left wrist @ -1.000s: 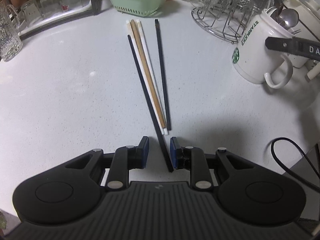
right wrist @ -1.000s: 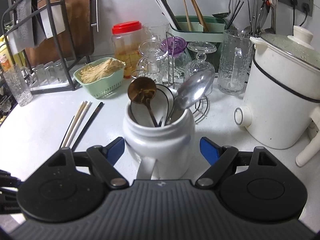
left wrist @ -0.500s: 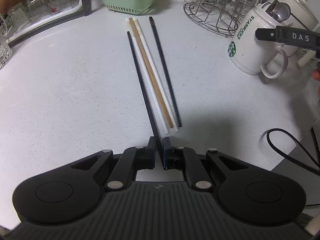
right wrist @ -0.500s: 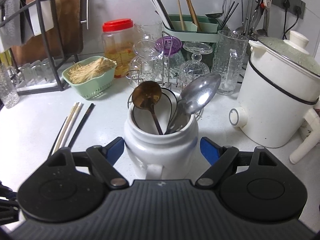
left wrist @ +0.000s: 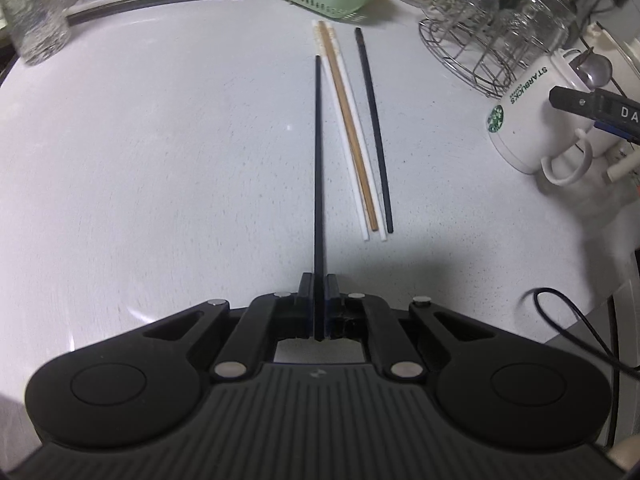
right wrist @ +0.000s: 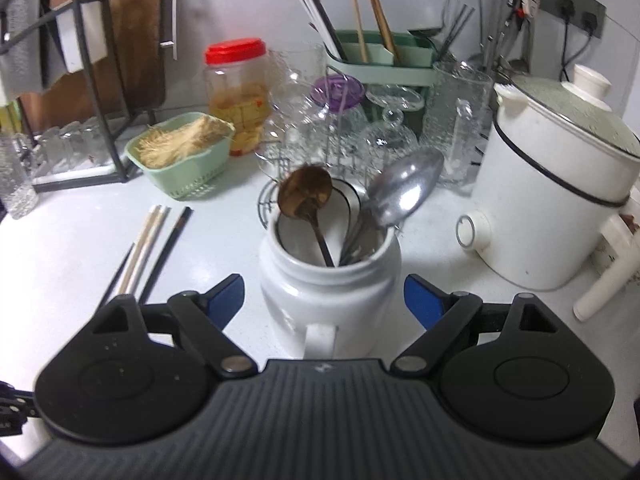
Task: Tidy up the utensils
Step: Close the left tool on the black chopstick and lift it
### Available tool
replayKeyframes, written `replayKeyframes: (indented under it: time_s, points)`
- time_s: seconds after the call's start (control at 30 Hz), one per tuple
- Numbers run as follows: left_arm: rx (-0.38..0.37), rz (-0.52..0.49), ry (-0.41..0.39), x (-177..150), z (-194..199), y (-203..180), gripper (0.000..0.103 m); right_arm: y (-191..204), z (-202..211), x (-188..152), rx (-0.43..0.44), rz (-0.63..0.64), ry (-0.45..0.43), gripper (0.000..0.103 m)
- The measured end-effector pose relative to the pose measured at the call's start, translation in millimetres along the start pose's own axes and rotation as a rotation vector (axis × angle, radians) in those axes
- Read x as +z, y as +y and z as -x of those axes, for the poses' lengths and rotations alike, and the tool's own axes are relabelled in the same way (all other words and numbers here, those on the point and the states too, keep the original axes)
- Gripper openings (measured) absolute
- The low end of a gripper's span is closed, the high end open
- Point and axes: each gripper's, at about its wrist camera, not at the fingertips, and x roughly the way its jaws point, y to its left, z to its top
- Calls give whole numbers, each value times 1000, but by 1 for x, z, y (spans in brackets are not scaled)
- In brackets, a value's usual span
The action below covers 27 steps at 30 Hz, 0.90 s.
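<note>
My left gripper is shut on the near end of a black chopstick, which points straight away over the white counter. Two white chopsticks and a wooden one lie just right of it, and a second black chopstick beyond them. In the right wrist view a white Starbucks mug with a brown spoon and a silver spoon stands between the jaws of my right gripper. These jaws are opening, and their blue pads stand off the mug's sides.
A green utensil holder with chopsticks stands at the back wall behind a wire rack of glasses. A green basket is at back left, a white cooker on the right, and a black cable by the counter's edge.
My left gripper closed on the black chopstick and drew it left, away from the others. My right gripper's jaws spread off the mug, which stayed standing.
</note>
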Motion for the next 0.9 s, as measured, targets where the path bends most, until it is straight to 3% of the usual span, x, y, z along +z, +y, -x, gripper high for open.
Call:
replayKeyframes:
  time_s: [0.27, 0.5, 0.83, 0.87, 0.9]
  points:
    - [28, 39, 10, -34, 19, -20, 5, -6, 0, -3, 63, 23, -6, 88]
    - [-13, 108, 4, -71, 35, -23, 5, -10, -2, -11, 84, 31, -51, 89]
    - [-65, 184, -5, -85, 43, -13, 6, -18, -11, -17, 67, -7, -83, 91]
    - [-70, 189, -7, -86, 43, -12, 8, -18, -12, -17, 68, -5, -84, 91]
    - [-68, 192, -13, -88, 45, -11, 17, -18, -13, -17, 69, -1, -84, 91]
